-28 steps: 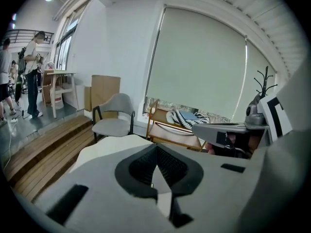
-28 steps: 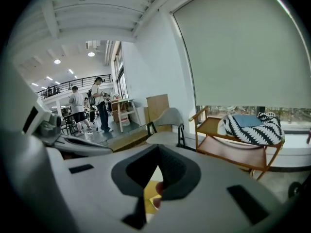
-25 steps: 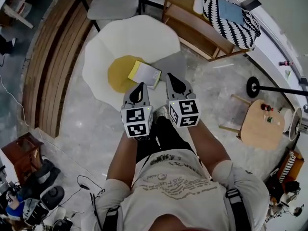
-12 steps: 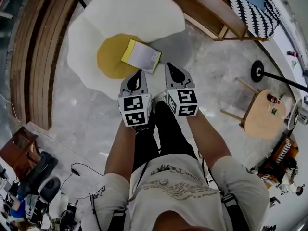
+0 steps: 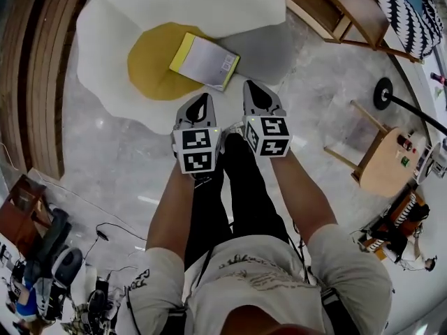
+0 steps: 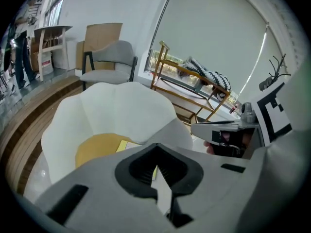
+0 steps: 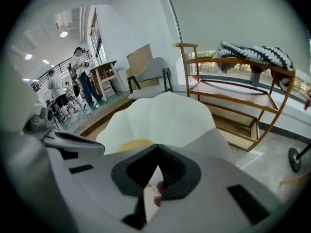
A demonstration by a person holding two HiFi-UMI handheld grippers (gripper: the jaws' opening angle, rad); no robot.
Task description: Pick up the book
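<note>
Book [image 5: 204, 61] lies flat on the egg-shaped rug [image 5: 105, 40], half over its yellow centre. It is at twelve o'clock from the left gripper [image 5: 200, 100] and eleven o'clock from the right gripper [image 5: 253, 88], near both but untouched. Both grippers' jaws are pressed together, empty. At two o'clock a wooden rack [image 5: 321, 2] carries a striped cushion [image 5: 405, 9].

Big fried-egg rug [image 5: 112, 61] on the grey marble floor [image 5: 119, 166], white with a yellow middle. Wooden rack [image 7: 228, 93] just past it, black-and-white striped blanket [image 7: 257, 55] draped on top. Grey chair [image 6: 109, 62] behind the rug, strip of wood planks [image 5: 31, 68] along the left side.
</note>
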